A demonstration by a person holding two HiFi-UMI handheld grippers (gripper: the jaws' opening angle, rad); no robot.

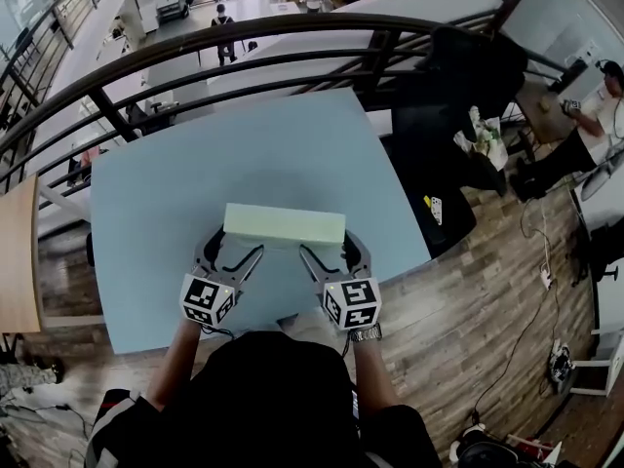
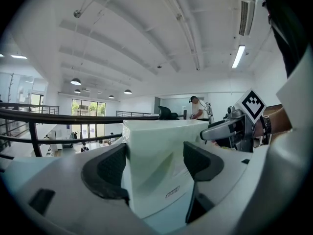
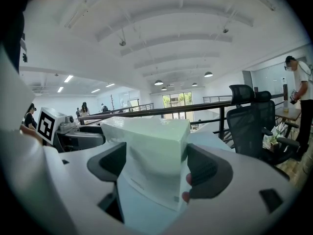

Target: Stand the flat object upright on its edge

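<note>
Overlooking a lower floor behind a dark curved railing (image 1: pixel 244 39), a pale blue table (image 1: pixel 185 169) carries the only thing that matters: a pale green flat box (image 1: pixel 285 224). It sits close to the table's near edge, about midway along it, with a long narrow face turned upward.

The left gripper (image 1: pixel 232 253) pinches the box near its left end. In the left gripper view its dark pads (image 2: pixel 110 168) sit on the box's two broad faces, closed across the thickness. The right gripper (image 1: pixel 330 253) pinches the right end the same way, and the box fills the gap between its pads.

Gripping both ends across the thin dimension looks meant to stop the box from tipping while it balances on a long edge. The narrow face on top suggests it is at or near upright. No view shows whether its lower edge rests on the table.

A small printed mark (image 2: pixel 172 194) on one broad face is too small to read. The only other markings are the black-and-white square patterns on the gripper cubes (image 1: pixel 208 300).
</note>
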